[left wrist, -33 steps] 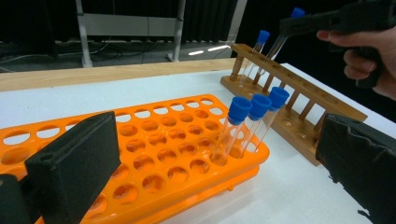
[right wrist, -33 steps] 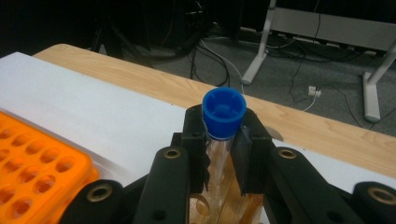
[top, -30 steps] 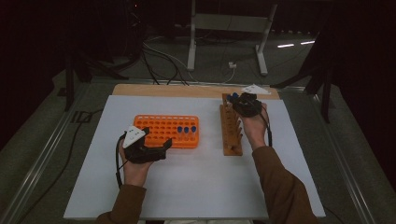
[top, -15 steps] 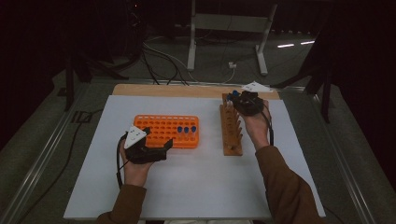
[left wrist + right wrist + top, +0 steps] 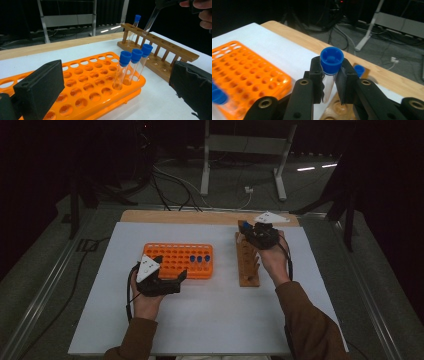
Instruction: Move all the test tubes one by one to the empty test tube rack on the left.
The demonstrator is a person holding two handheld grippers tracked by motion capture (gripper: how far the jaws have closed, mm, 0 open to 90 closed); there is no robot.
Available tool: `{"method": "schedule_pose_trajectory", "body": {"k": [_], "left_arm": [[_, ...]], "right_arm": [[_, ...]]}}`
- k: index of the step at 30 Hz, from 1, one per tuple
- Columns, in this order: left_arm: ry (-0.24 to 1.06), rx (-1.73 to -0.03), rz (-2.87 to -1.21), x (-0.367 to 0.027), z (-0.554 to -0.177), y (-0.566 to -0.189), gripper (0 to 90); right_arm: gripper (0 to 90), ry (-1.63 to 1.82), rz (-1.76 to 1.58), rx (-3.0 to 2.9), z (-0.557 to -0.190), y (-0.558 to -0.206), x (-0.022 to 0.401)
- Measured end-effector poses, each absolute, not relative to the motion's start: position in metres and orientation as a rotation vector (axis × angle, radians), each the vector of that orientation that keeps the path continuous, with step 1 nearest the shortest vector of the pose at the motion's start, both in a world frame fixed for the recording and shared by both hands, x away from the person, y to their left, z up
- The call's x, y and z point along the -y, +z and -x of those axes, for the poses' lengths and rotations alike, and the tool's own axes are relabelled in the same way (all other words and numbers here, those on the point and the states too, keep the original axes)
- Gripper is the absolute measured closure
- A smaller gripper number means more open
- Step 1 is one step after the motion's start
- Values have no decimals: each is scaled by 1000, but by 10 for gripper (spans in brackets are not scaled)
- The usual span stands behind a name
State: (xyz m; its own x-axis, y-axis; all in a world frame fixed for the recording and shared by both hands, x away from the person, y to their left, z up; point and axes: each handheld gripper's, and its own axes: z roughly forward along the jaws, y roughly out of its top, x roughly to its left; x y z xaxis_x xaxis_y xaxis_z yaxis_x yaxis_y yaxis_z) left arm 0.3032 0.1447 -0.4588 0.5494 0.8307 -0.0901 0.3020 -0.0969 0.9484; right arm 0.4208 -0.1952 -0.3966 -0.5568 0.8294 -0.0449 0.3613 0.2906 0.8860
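My right gripper is shut on a clear test tube with a blue cap, held upright over the far end of the wooden rack. From the left gripper view that tube hangs above the wooden rack, apart from it. Another capped tube stands in the rack's far end. Three blue-capped tubes stand in the orange rack. My left gripper rests by the orange rack's near edge, jaws open and holding nothing.
White sheet covers the table, with a strip of bare wood along its far edge. Cables and a metal stand lie on the floor beyond. The orange rack sits left of the wooden one.
The right gripper with its tube has shifted slightly over the wooden rack's far end. The left gripper has kept still.
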Motion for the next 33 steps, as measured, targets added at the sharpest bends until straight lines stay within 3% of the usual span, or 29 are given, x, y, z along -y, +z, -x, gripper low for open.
{"method": "schedule_pose_trajectory", "body": {"k": [33], "left_arm": [[573,-950,-1686,-125,-302,-453,33]], "right_arm": [[768,1356,-908,-2316,-367,-398,152]]}}
